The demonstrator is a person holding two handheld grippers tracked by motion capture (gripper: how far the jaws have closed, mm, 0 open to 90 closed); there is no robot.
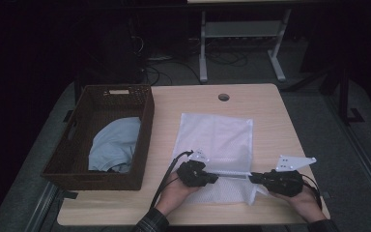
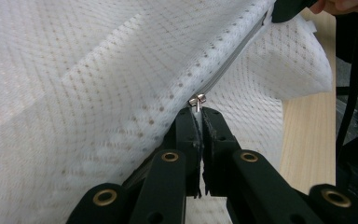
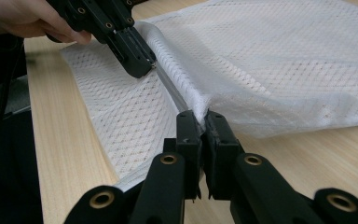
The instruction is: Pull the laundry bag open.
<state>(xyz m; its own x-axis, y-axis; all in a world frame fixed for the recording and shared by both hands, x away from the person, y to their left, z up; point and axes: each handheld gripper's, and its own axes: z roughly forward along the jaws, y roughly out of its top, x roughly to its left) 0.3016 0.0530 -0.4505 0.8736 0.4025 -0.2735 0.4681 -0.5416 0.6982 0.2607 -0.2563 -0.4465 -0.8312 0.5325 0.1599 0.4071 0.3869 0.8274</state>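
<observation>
**Inspector A:** High view first. Where is the mesh bag (image 1: 216,140)?

**Inspector B:** Flat on the table (image 1: 265,104), right of the basket (image 1: 147,113), which holds a pale blue cloth (image 1: 113,145). Both grippers sit at the bag's near edge: left gripper (image 1: 214,178), right gripper (image 1: 252,178). Their tips are dark against the dim picture, so the jaws are hard to make out there. The person's hands are cut off at the bottom edge.

**Inspector A:** Left gripper view?

**Inspector B:** The left gripper's jaws are together, clamped on the metal zip pull (image 2: 196,100). The zip (image 2: 233,58) runs up to the right, where the other gripper's tip is cut off by the top edge. The bag's inside is hidden by the mesh.

**Inspector A:** Right gripper view?

**Inspector B:** The right gripper's jaws are together, pinching the bag's edge at the end of the zip. The left gripper is farther off, its tip at the zip, the hand (image 3: 23,18) partly out of frame.
</observation>
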